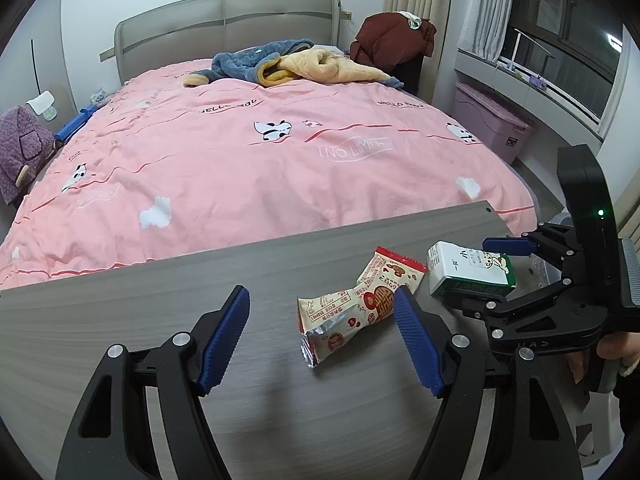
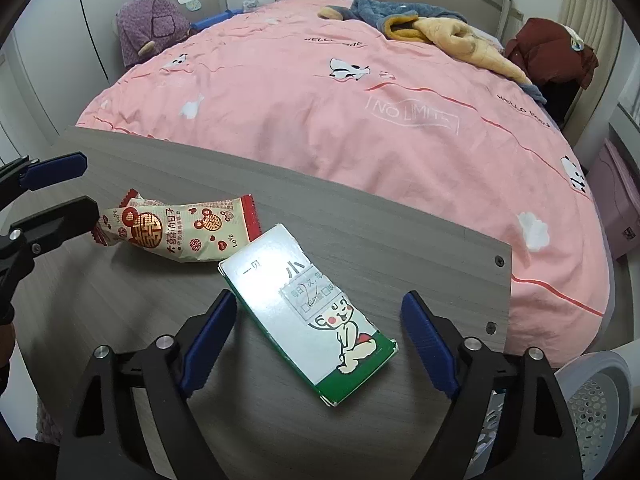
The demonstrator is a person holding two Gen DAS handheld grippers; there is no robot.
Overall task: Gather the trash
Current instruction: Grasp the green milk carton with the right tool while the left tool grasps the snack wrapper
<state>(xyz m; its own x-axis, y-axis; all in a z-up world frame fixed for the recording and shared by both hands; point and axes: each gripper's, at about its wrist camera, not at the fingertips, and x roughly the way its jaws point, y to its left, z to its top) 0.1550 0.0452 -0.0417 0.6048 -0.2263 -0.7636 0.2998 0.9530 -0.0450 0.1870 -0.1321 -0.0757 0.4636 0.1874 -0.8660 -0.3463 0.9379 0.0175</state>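
A crumpled red-and-cream snack wrapper (image 1: 352, 308) (image 2: 180, 236) lies on the grey wooden table (image 1: 120, 308) (image 2: 360, 232). My left gripper (image 1: 320, 296) (image 2: 92, 184) stands open around it; the wrapper lies close to the right-hand finger, with neither pad pressing on it. To its right a white-and-green carton (image 1: 460, 268) (image 2: 280, 300) with a cartoon child on it lies flat. My right gripper (image 1: 466, 274) (image 2: 319, 297) straddles the carton with its jaws open. The carton's edge sits by the left finger, and a gap shows on the other side.
Beyond the table's far edge is a bed with a pink quilt (image 1: 240, 160) and bundled clothes (image 1: 300, 64). A white perforated basket (image 2: 600, 400) stands below the table's right corner. A pink storage box (image 1: 496, 120) sits by the window. A hand (image 1: 616, 348) grips the right tool.
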